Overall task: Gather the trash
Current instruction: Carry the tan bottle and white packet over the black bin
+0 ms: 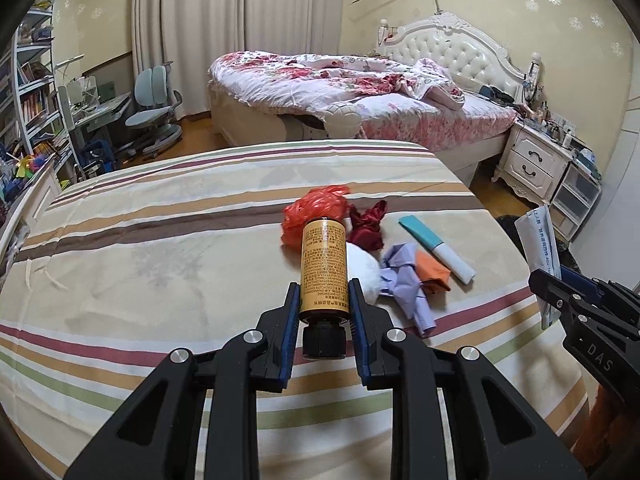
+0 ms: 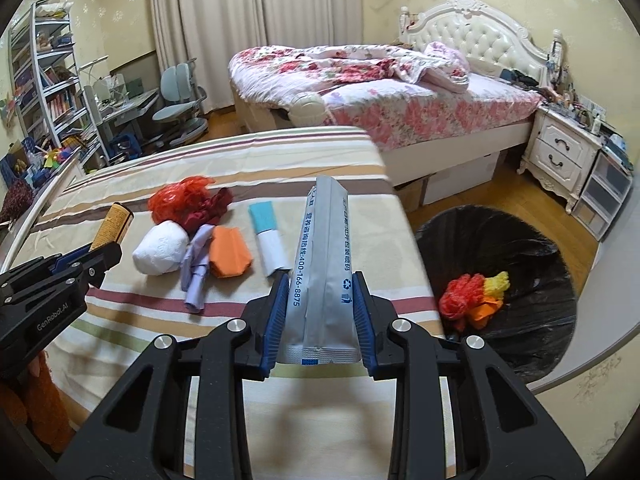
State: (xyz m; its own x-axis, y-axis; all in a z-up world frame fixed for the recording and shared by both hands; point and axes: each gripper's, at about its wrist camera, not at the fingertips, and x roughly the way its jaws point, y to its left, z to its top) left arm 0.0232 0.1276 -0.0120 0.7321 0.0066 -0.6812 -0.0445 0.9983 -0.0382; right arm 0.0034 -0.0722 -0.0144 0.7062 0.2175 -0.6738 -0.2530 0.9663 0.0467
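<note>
My left gripper point(image 1: 324, 300) is shut on an orange bottle point(image 1: 324, 268) with a black cap, held above the striped bed. My right gripper point(image 2: 321, 292) is shut on a grey-white foil packet point(image 2: 324, 264), held near the bed's right edge. Loose trash lies on the striped sheet: a red plastic bag point(image 2: 178, 196), a dark red cloth point(image 2: 214, 206), a white paper ball point(image 2: 160, 252), a purple paper point(image 2: 196, 268), an orange paper point(image 2: 230, 258) and a teal-white wrapper point(image 2: 268, 236). A black-lined bin point(image 2: 520, 248) stands on the floor to the right, holding red, orange and yellow scraps point(image 2: 472, 292).
The striped bed point(image 1: 160, 248) fills the foreground. A floral bed point(image 1: 360, 92) with a white headboard is behind. A white nightstand point(image 2: 560, 156) and drawers stand at the right. A desk, chair point(image 1: 154, 108) and bookshelf point(image 1: 32, 92) are at the left.
</note>
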